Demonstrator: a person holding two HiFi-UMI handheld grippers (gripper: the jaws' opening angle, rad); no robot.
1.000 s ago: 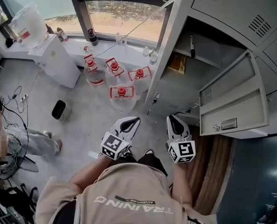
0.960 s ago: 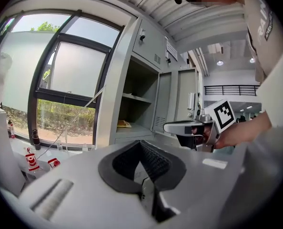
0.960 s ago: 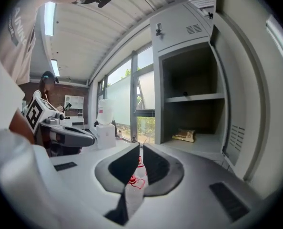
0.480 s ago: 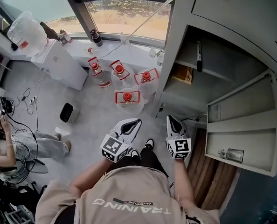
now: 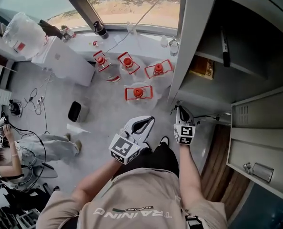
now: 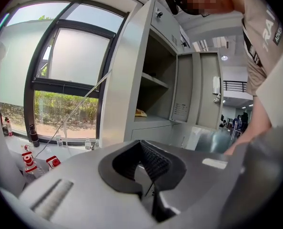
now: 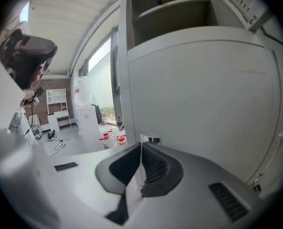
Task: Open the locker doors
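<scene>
Right gripper view looks flat onto a closed locker door [image 7: 203, 94], which fills the picture ahead of the right gripper [image 7: 141, 168]; that gripper's jaws are pressed together to a thin seam, with nothing between them. The door stands upright, its long axis vertical; a small plate [image 7: 150, 139] sits close to its left edge, just beyond the jaw tips, though it cannot be told whether this is a handle, a latch or a label holder. Above the door an open compartment [image 7: 172, 6] with a shelf shows; in the head view another door [image 5: 260, 142] is swung out at the right side of the locker [image 5: 185, 37], which suggests the doors hinge on the right and come free at the left edge. The left gripper [image 5: 144, 124] hangs over the floor [image 5: 98, 113] to the left of the locker's front corner, aimed toward that corner and the water jugs [image 5: 138, 93] by the window; its jaws are likewise closed and empty. The right gripper is plainly the nearer; the coming move probably calls for its jaws to part, take the closed door near that left edge, and draw it outward toward the person.
</scene>
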